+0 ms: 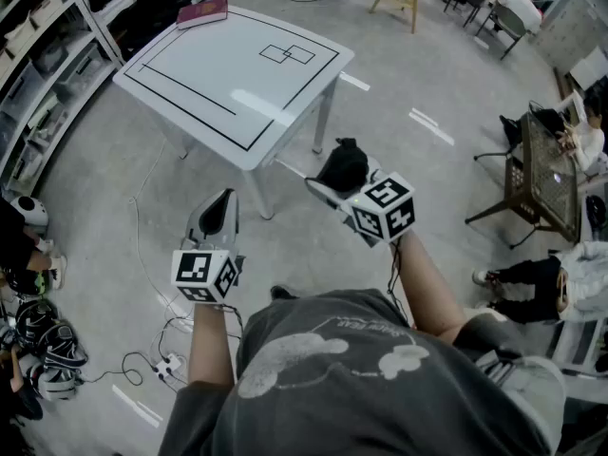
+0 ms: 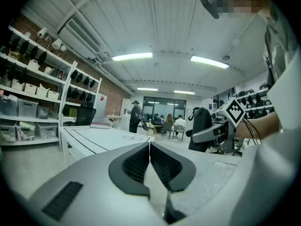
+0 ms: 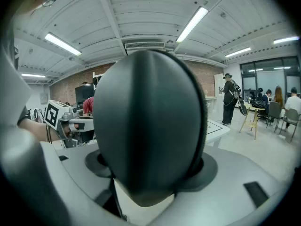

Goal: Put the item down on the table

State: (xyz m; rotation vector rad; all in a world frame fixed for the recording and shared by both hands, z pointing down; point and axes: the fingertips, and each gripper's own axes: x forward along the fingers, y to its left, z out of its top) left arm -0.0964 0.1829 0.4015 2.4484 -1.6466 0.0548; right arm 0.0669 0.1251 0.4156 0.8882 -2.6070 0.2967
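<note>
**Entry: black rounded item**
- Right claw is gripping it, jaws standing wide around its sides.
- Item is hanging over floor, just off desk near corner, not yet above desktop.
- Left claw is waiting short of desk, jaws together, holding nothing.
- Advised handling: carrying item over desk's bare middle, keeping clear of red book at desk's far edge, lowering until resting, then releasing.

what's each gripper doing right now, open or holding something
Left gripper: shut, nothing between the jaws.
Right gripper: shut on the dark rounded item.
</note>
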